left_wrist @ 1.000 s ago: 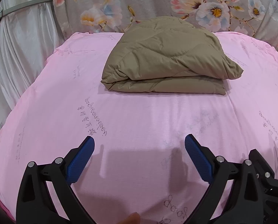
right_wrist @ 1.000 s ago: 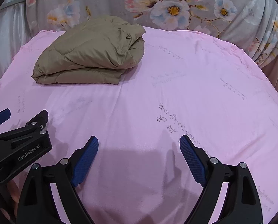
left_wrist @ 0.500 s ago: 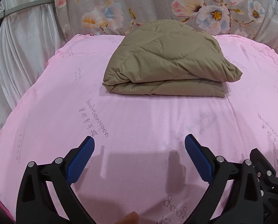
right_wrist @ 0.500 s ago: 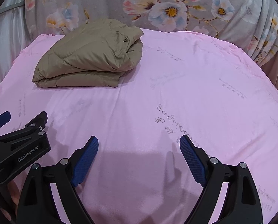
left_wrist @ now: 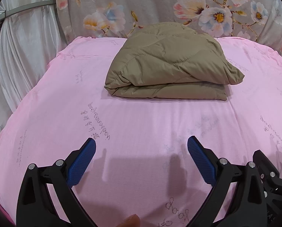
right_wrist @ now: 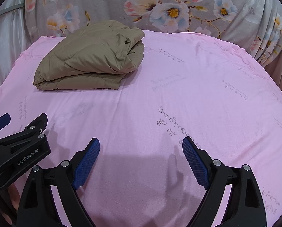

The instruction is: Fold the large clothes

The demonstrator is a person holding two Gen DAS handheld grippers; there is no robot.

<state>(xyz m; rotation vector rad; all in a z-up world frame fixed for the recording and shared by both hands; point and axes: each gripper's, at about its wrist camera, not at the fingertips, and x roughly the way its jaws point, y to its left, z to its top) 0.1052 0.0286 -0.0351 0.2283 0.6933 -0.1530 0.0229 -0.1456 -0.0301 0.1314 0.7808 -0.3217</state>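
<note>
My left gripper (left_wrist: 141, 143) and right gripper (right_wrist: 141, 143) both gape wide, holding nothing, hovering side by side over the pink sheet (left_wrist: 141, 124). Well beyond them lies the folded tan jacket (left_wrist: 169, 66), near the flowered curtain (left_wrist: 159, 5).

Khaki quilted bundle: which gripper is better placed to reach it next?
Left, probably. The khaki quilted bundle lies straight ahead of the left gripper; from the right gripper it sits off to the left. Both jaws are open and empty.
</note>
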